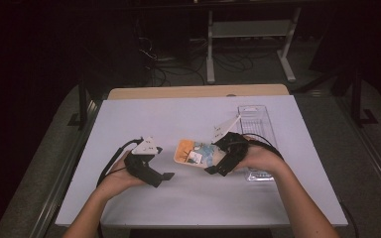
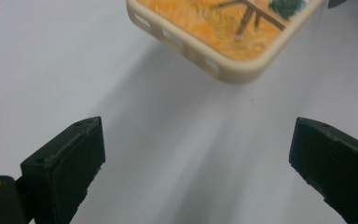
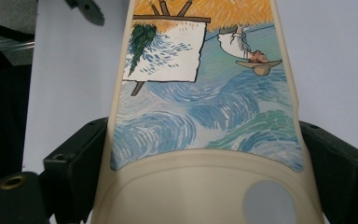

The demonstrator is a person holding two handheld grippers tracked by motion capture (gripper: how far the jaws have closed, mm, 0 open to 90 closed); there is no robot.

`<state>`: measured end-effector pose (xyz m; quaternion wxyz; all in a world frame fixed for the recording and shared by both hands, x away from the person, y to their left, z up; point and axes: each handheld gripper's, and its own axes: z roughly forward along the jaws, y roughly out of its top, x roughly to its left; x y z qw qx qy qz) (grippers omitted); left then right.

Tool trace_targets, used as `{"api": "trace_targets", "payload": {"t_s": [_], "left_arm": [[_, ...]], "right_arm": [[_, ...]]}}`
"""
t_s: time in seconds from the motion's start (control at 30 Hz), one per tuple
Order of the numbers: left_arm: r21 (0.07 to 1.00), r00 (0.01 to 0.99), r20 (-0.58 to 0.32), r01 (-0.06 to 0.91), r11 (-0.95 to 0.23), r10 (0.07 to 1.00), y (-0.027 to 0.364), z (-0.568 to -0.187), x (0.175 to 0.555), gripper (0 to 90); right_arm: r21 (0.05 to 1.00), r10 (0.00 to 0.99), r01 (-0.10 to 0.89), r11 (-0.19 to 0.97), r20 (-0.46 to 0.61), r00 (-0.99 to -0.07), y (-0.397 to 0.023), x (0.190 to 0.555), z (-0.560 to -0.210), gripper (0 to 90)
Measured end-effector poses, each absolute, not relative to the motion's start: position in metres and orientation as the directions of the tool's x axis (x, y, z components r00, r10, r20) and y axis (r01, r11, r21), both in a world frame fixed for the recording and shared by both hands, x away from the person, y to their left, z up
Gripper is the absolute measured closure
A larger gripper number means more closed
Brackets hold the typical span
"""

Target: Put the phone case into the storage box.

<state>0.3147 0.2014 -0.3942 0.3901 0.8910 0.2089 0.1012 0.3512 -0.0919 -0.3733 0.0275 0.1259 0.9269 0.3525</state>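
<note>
A cream phone case (image 1: 194, 151) printed with an orange and blue painting lies lengthwise between my two grippers on the white table (image 1: 178, 114). My right gripper (image 1: 216, 166) is shut on its right end; in the right gripper view both black jaws press the case's (image 3: 205, 116) cream sides, around the right gripper's (image 3: 205, 161) midpoint. My left gripper (image 1: 163, 177) is open just left of the case, a short gap away. In the left gripper view its jaws (image 2: 196, 158) stand wide apart over bare table, and the case's corner (image 2: 214, 28) hangs ahead, casting a shadow below it.
A clear plastic tray (image 1: 255, 121) lies at the table's right side, partly under my right hand. A wooden edge (image 1: 198, 91) runs behind the white surface. A white metal stand (image 1: 250, 29) and cables sit on the dark floor beyond.
</note>
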Motion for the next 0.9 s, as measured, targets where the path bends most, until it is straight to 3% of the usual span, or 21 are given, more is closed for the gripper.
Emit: {"api": "trace_targets", "payload": {"t_s": [0.27, 0.4, 0.77, 0.9], "left_arm": [[0.759, 0.856, 0.058, 0.297, -0.579, 0.514, 0.196, -0.404, 0.305, 1.4], [0.764, 0.842, 0.030, 0.329, -0.556, 0.539, 0.193, -0.407, 0.307, 0.0], [0.781, 0.828, 0.037, 0.326, -0.533, 0.560, 0.189, -0.410, 0.306, 0.0], [0.790, 0.823, 0.046, 0.317, -0.525, 0.566, 0.188, -0.409, 0.304, 0.0]], "right_arm": [[0.659, 0.300, 0.250, 0.709, 0.039, -0.953, -0.095, 0.354, -0.377, 9.9], [0.657, 0.320, 0.265, 0.706, 0.038, -0.947, -0.095, 0.354, -0.377, 9.9], [0.655, 0.374, 0.332, 0.678, 0.081, -0.924, -0.098, 0.356, -0.380, 9.9], [0.662, 0.363, 0.310, 0.682, 0.062, -0.930, -0.099, 0.358, -0.381, 9.9]]}}
